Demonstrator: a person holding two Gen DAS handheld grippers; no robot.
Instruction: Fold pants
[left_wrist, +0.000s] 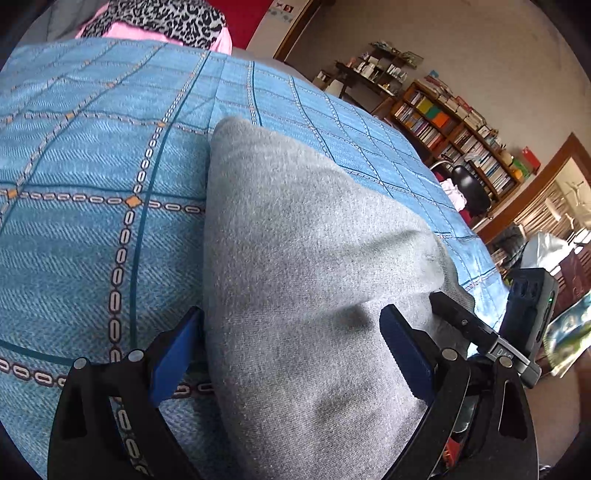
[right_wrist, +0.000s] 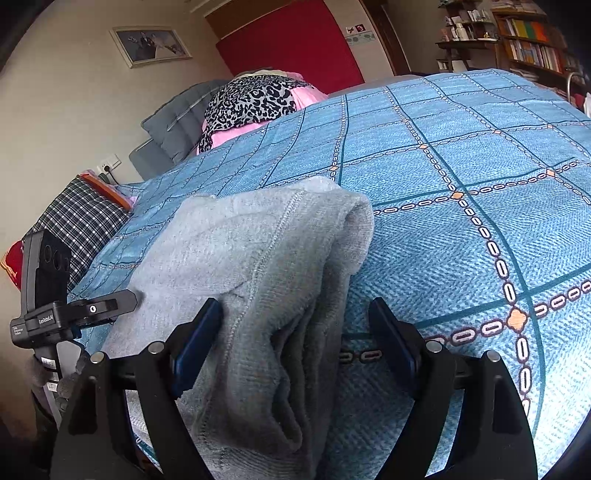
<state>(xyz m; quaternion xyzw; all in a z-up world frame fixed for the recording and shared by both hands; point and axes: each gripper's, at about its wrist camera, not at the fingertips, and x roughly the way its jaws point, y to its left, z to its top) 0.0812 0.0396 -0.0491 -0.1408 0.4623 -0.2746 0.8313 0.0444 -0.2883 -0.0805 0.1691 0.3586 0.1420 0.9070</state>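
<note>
The grey pants (right_wrist: 258, 280) are seen lying bunched and partly folded on the blue patterned bedspread (right_wrist: 461, 229), with a rolled fold at their far end toward 12 o'clock and stitched seams running along the upper layer. In the right wrist view the fabric runs from the centre down to 6 o'clock, passing between the fingers of the right gripper (right_wrist: 295, 339). That gripper's jaws are held wide apart; the blue pad at 9 o'clock lies against the cloth, while the pad at 3 o'clock stands clear of it over bare bedspread, so nothing is clamped.

In the left wrist view the pants (left_wrist: 295, 258) appear as a broad grey mass rising to a rounded point at 12 o'clock. The left gripper (left_wrist: 291, 350) is also spread wide, the fabric filling the gap between its blue pads (whether either pad actually presses on the cloth cannot be told). The other gripper's black mount is seen at 3 o'clock beside it.

Farther out, a leopard-print cloth (right_wrist: 255, 99) over something pink is seen at the head of the bed at 11 o'clock, a checked pillow (right_wrist: 81, 225) at 9 o'clock, and a bookshelf (left_wrist: 454, 136) at 2 o'clock in the left view
</note>
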